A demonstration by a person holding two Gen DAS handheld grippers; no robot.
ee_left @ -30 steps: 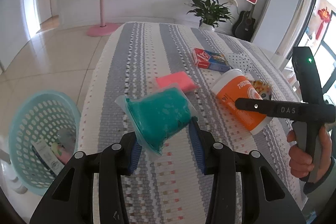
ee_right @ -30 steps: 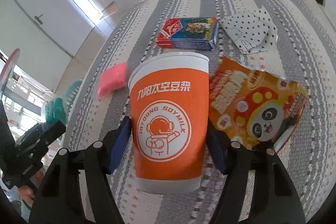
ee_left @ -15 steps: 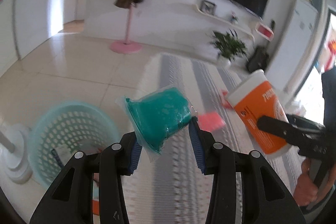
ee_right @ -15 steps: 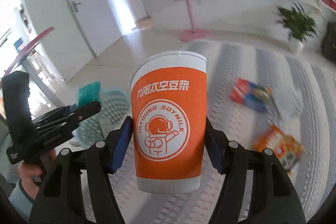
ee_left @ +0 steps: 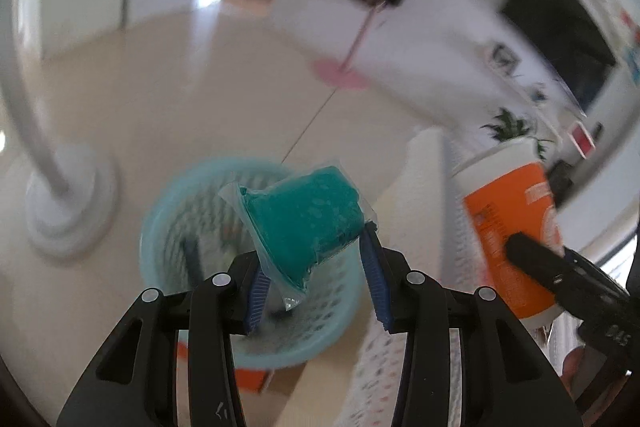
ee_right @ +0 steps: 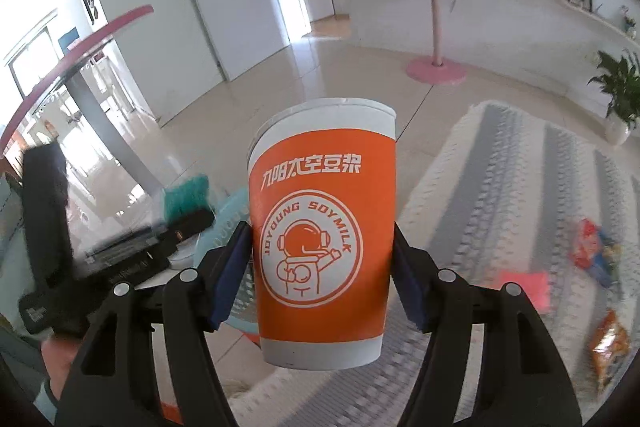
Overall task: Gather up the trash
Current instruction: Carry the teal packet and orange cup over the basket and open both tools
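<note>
Trash in hand on both sides: the left gripper [ee_left: 316,267] pinches a teal sponge sealed in clear plastic wrap [ee_left: 304,219] between its blue pads [ee_left: 374,279], and the right gripper [ee_right: 320,275] clamps an orange and white paper soymilk cup [ee_right: 322,227] by its sides, upright, with an astronaut logo facing the camera. Both loads hang in the air, clear of any surface.

In the left wrist view the wrapped sponge sits directly over a light blue perforated laundry-style basket [ee_left: 168,227] that stands on the beige tiled floor [ee_left: 160,99]; some items lie inside the basket, too blurred to name. A white round stand base [ee_left: 68,203] is on the floor to the basket's left. To the right, the cup [ee_left: 508,219] shows held in the other gripper's black finger, above the edge of the grey and white striped rug [ee_left: 436,195].

In the right wrist view the basket [ee_right: 232,211] is partly hidden behind the cup, and the left gripper [ee_right: 176,223] with the teal sponge [ee_right: 188,195] is over it, a hand [ee_right: 60,355] gripping its handle at lower left. On the striped rug [ee_right: 500,187] to the right lie a pink sponge [ee_right: 524,287], a red and blue box [ee_right: 592,251] and an orange snack packet [ee_right: 608,347], all well apart from the cup. A pink coat stand [ee_right: 436,27] and a potted plant [ee_right: 620,87] stand farther back.
</note>
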